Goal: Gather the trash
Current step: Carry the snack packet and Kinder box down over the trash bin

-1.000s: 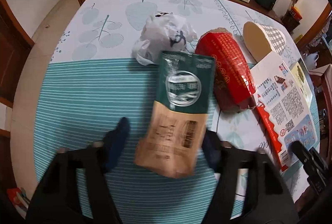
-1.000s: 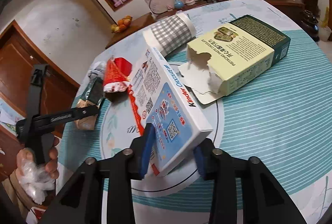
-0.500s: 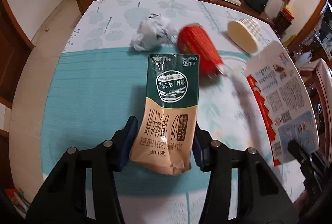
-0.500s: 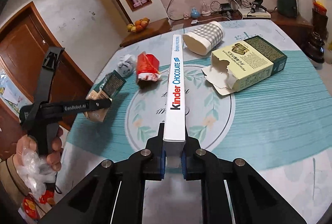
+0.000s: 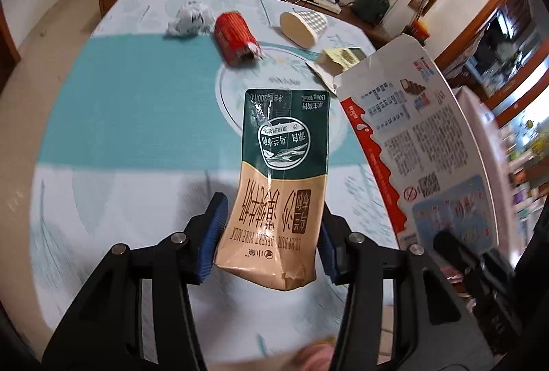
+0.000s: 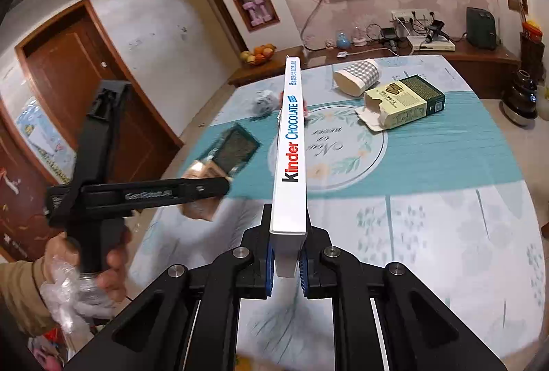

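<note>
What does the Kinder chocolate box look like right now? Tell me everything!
The Kinder chocolate box is a flat, long white cardboard box with a red wavy band and small print. The right gripper pinches its near end between blue pads, holding it on edge above the table, pointing away. Its far-end flap looks open.

- The flat white box (image 6: 290, 144) at the centre of the right wrist view reads "Kinder CHOCOLATE" along its narrow edge.
- The milk pouch (image 5: 278, 185) at the centre of the left wrist view shows, upside down, "DESERT PURE MILK" low on its tan part and "200mL" on its green top edge.
- The left tongs (image 6: 137, 194), at the left of the right wrist view, carry blurred lettering that cannot be read surely.
- The bench (image 6: 446, 165) cloth's round emblem holds script, upside down, not legible.
</note>
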Demonstrator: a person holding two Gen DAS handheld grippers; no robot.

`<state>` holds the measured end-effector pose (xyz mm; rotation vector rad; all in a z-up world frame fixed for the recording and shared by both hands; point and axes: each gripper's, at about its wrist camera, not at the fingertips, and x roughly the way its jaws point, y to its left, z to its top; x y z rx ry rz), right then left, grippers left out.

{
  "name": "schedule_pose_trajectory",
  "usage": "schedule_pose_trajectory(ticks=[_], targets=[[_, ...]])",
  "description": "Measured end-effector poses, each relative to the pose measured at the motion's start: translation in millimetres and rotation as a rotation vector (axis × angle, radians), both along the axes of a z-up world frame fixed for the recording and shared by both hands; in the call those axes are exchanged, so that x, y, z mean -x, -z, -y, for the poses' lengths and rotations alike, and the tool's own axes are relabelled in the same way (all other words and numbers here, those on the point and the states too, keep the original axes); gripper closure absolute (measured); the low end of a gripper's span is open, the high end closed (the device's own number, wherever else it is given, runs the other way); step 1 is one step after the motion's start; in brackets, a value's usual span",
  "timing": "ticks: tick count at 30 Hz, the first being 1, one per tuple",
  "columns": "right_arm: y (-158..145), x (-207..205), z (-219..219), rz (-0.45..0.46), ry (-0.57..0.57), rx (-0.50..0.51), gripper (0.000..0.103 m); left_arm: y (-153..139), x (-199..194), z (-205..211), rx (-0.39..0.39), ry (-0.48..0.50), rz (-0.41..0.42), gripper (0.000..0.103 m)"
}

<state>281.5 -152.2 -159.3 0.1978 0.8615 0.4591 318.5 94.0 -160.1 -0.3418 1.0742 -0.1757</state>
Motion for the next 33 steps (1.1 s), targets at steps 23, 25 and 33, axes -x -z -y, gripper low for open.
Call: schedule_pose_trajectory(ticks=[23,25,33], targets=[[35,253,49,-0.25,-0.11,0.09,0.092,46,237,71,-0.25,0.32,0.015,0.057],[48,264,52,-0.295,-0.113,0.102,0.092,58,250,79,-0.267,0.362,-0.012,0.057],[124,284,51,-0.462,-0.128,0.174,0.092,127,278,94,-0.242,0.422,-0.132,0.057]])
